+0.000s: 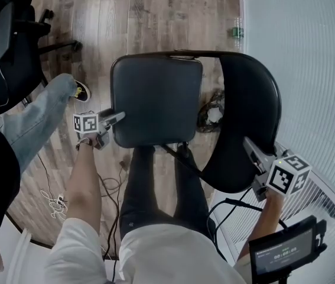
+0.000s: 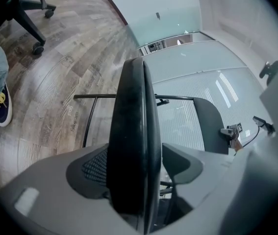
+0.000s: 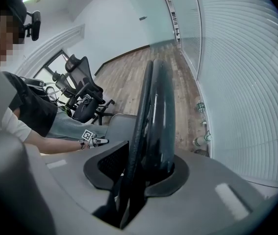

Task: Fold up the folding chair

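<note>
Two grips hold the folding chair (image 1: 179,93) right of the office chair (image 1: 7,58), left gripper (image 1: 113,122) clamped on its seat (image 2: 131,146), right gripper (image 1: 253,149) on its backrest (image 3: 153,131), yet I judge either smooth edge may slip if folding binds.

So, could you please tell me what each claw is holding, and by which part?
The left claw grips the seat by its left edge; the right claw grips the backrest by its edge.

The legs (image 2: 89,121) of the folding chair (image 1: 250,117) hide mostly under its seat (image 1: 155,99). The office chair (image 1: 7,46) is cut off at the left edge. The words on the little screen (image 1: 282,256) are too small to read.
</note>
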A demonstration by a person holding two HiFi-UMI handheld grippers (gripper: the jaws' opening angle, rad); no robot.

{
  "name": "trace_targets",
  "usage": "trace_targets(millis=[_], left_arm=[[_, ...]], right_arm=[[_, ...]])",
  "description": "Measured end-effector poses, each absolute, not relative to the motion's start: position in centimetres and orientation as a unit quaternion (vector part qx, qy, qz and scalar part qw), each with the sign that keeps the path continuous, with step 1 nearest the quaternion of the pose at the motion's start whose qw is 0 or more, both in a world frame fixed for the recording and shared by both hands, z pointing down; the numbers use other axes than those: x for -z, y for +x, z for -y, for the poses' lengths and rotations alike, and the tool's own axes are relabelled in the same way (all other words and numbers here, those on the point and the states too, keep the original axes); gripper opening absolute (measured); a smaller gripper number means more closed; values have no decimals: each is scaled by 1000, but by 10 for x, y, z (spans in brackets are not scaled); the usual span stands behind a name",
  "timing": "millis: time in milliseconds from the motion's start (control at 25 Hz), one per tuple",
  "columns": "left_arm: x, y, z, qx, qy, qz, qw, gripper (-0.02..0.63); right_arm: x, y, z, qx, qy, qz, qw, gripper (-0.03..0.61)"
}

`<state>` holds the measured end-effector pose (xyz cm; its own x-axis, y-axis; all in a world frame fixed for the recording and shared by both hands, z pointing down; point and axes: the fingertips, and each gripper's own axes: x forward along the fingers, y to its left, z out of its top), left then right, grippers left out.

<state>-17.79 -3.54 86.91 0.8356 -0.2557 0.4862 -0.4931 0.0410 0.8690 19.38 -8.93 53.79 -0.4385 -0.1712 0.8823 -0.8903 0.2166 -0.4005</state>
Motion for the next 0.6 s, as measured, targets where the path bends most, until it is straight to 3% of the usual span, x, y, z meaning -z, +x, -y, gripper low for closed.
trace_targets(millis=[600], left_arm=[[-815,-140,45,-65,686,252,680,302]], right_arm=[[-531,206,91,-493,362,704,361,133]])
